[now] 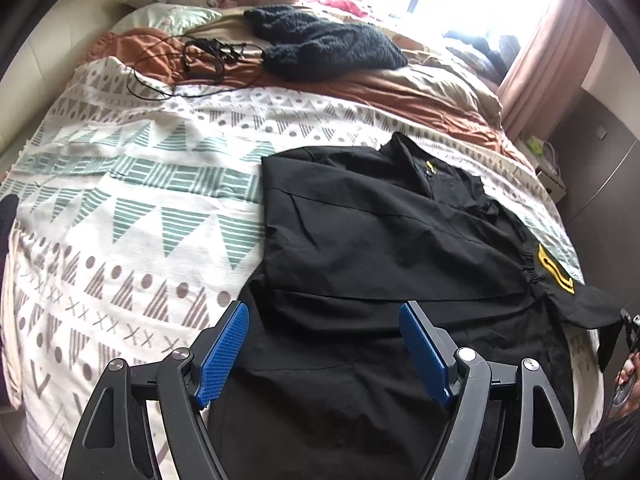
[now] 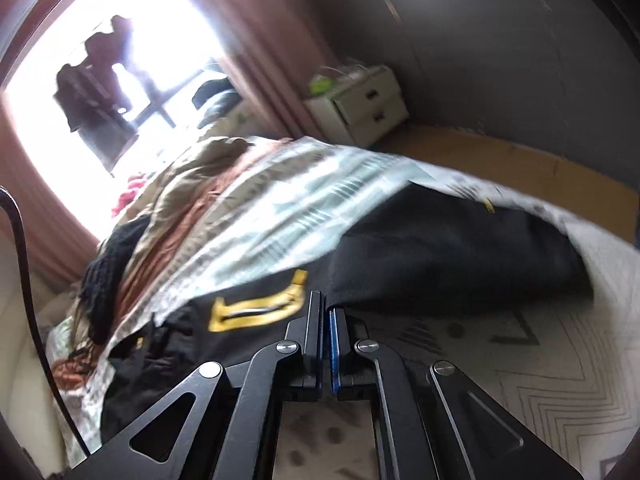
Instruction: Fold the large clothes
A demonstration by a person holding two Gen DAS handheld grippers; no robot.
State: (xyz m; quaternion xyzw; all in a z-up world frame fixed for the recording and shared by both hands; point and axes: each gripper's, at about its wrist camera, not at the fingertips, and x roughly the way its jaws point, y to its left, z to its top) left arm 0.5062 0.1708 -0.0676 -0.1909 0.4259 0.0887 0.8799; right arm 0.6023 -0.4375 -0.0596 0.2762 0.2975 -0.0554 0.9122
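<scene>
A black garment [image 1: 380, 240] with a yellow sleeve patch [image 1: 554, 266] lies spread on the patterned blanket [image 1: 120, 208] of a bed. My left gripper [image 1: 324, 308] hovers open over the garment's near part, blue pads [image 1: 224, 356] wide apart with nothing between them. At the right edge the sleeve end is lifted off the bed, and there my right gripper [image 1: 630, 322] holds it. In the right wrist view the right gripper [image 2: 325, 300] is shut, its tips pinching the black garment's [image 2: 440, 248] sleeve edge next to the yellow patch [image 2: 256, 308]. That view is blurred.
A fuzzy black garment [image 1: 320, 44] and tangled black cables [image 1: 208, 56] lie at the far end of the bed on orange and beige bedding. A white nightstand [image 2: 360, 100] stands by the curtain, beyond the bed. A hand [image 1: 626, 372] shows at the right edge.
</scene>
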